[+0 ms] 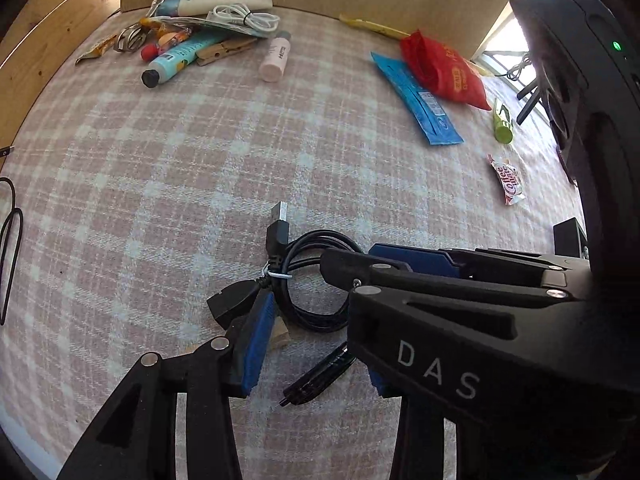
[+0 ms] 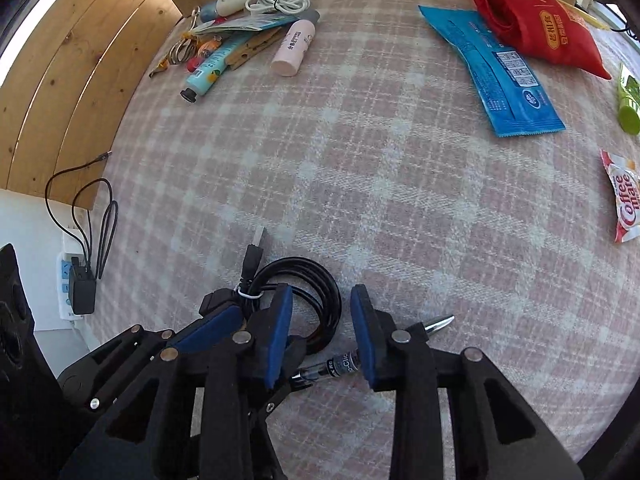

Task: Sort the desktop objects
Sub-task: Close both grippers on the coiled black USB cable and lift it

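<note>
Plaid cloth (image 2: 360,160): both tongs gape, right tongs (image 2: 320,336) straddling pen (image 2: 340,364), coiled cable (image 1: 316,280) crowding

Your left gripper (image 1: 316,344) hangs over a coiled black cable (image 1: 308,276) and a black pen (image 1: 320,374) on the checked tabletop (image 1: 200,168), jaws apart, while your right gripper (image 1: 460,276) crosses in from the right above the coil.

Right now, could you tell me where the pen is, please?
In the right wrist view the pen lies low in the middle, on the cloth between the right gripper's jaws, beside the black cable.
</note>
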